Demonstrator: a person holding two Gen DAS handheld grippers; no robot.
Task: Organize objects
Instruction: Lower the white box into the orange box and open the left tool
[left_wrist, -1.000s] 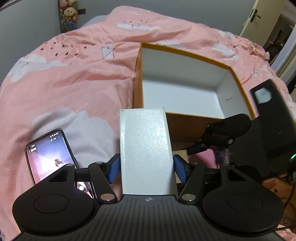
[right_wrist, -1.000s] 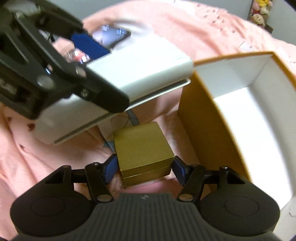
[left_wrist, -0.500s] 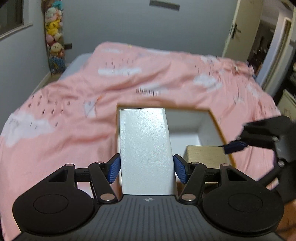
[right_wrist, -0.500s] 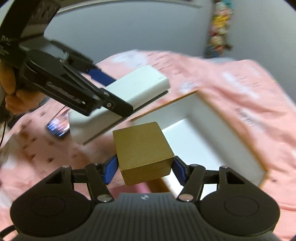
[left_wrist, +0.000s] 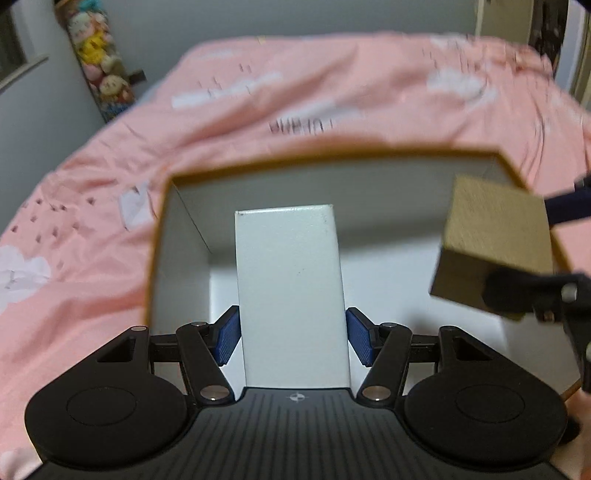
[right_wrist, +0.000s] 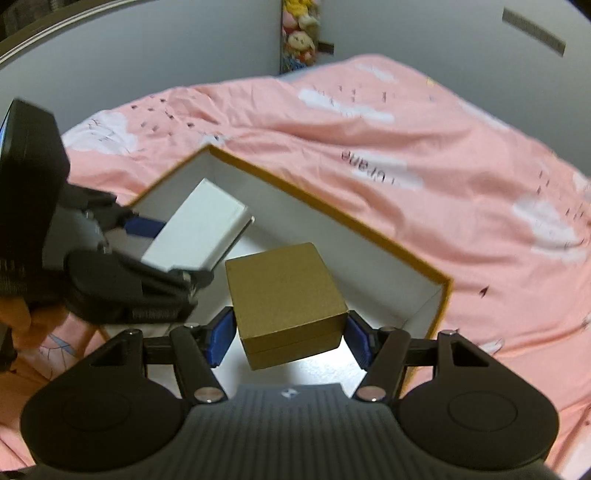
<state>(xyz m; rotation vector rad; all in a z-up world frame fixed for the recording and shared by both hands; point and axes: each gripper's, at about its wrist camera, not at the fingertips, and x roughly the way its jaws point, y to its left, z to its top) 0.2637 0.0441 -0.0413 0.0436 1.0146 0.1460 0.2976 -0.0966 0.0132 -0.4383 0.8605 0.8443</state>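
A large open box with orange outer walls and a white inside lies on the pink bed. My left gripper is shut on a flat white box, held over the large box's left part; the white box also shows at the left of the right wrist view. My right gripper is shut on a small gold box, hanging over the large box's inside. That gold box appears at the right of the left wrist view.
A pink duvet with white clouds covers the bed all around the large box. Plush toys hang in the room's corner against a grey wall. A person's hand holds the left gripper's handle at the far left.
Both grippers rose from beside the large box and swung over its opening, each keeping its box. The phone on the bed has left the views.
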